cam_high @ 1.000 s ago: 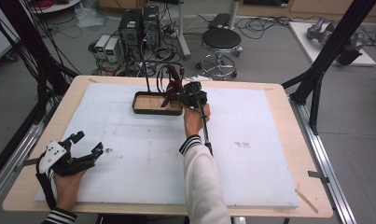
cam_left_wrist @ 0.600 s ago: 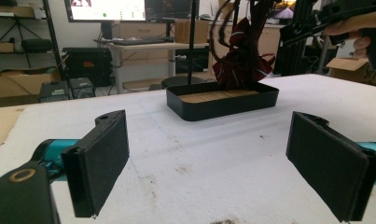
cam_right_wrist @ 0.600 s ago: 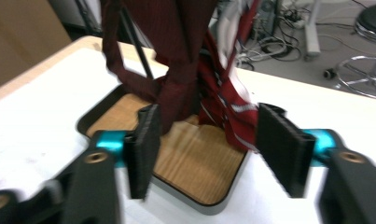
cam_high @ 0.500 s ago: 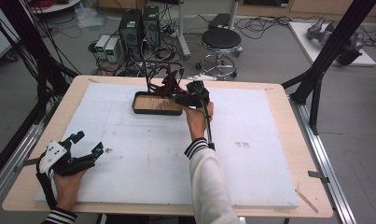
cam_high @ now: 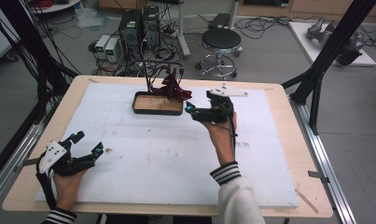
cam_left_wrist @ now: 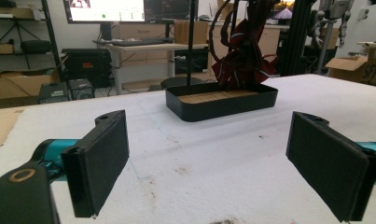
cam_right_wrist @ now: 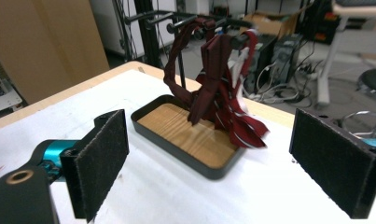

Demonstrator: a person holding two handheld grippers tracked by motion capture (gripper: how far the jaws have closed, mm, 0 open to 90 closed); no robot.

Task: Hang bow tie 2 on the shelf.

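Striped maroon necktie (cam_right_wrist: 221,100), limply draped

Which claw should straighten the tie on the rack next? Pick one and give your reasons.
Right. The right claw hovers open just beside the tray, facing the dark red tie on the rack; its jaws have just been opening, nothing between them. The left claw rests at the near left corner, far away.

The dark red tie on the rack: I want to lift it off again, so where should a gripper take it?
Probably at the doubled band just under the rack's bar, coming level from the table side: there the tie hangs straight, well above the tray.
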